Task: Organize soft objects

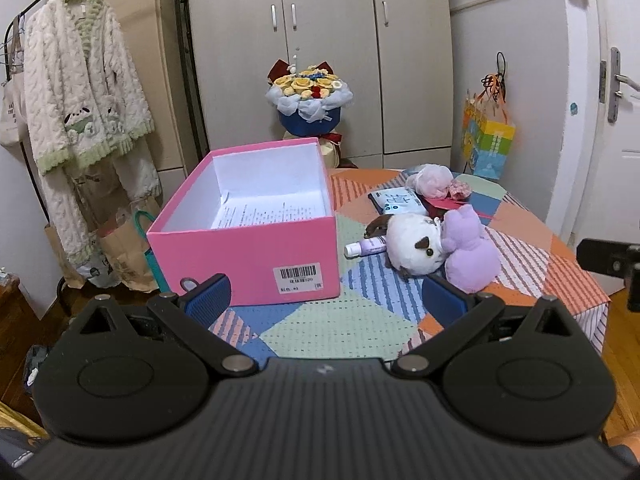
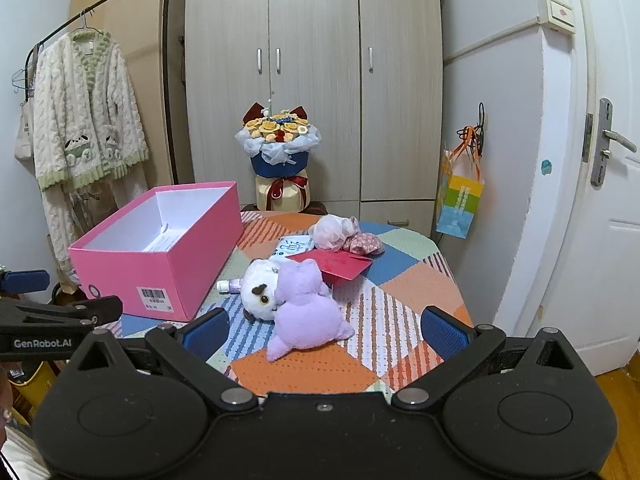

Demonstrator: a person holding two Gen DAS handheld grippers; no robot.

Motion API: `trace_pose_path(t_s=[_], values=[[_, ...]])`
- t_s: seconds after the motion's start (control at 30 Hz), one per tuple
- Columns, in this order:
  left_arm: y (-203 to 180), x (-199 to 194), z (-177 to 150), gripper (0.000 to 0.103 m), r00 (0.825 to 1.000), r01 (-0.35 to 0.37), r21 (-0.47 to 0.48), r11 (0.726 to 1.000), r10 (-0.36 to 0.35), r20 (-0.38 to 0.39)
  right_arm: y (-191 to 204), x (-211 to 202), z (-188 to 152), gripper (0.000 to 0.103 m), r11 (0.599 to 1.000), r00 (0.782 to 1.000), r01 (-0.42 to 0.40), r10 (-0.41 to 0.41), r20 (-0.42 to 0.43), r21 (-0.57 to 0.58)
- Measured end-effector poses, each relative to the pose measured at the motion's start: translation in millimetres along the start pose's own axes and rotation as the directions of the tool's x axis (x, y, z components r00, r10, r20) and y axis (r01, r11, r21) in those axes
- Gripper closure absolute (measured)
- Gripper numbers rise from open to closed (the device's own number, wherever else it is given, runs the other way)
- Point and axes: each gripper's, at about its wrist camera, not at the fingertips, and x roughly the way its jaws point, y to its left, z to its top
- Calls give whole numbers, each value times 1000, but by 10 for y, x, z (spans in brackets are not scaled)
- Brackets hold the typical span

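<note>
I am holding both tools, left tool (image 1: 326, 300) and right tool (image 2: 326, 330), wide open and empty, while the purple plush (image 2: 306, 312) and white plush (image 2: 260, 290) are lying mid-frame outside the pink box (image 2: 160, 264), so nothing is sorted yet.

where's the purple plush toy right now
The purple plush toy lies on the patchwork tablecloth, pressed against the white plush, right of the pink box, ahead of the open right gripper.

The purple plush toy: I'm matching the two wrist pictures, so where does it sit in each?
Left wrist view: the purple plush toy lies right of centre, against the white plush toy.
Right wrist view: it lies at centre, low on the table.
Shared landmark: the pink box, to its left in both.
</note>
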Motion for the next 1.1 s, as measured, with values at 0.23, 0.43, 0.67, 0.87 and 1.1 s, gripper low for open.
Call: trace_pose_path(t_s=[0.23, 0.43, 0.67, 0.87, 1.1], values=[[20, 55, -89, 0, 999, -18, -26, 999, 17, -38, -28, -32, -26, 0, 1000, 1000, 1, -1, 5, 2], [25, 69, -148, 0, 1000, -11, -34, 999, 10, -29, -21, -45, -36, 0, 1000, 1000, -2, 2, 8, -6], [35, 60, -158, 0, 1000, -9, -38, 999, 8, -19, 6, -58, -74, 0, 1000, 1000, -7, 7, 13, -20], [48, 37, -144, 0, 1000, -9, -35, 999, 9, -2, 26, -67, -80, 0, 999, 1000, -11, 12, 18, -32], [82, 20, -144, 0, 1000, -15, -47, 999, 15, 2, 44, -80, -102, 0, 999, 1000, -18, 20, 23, -46]])
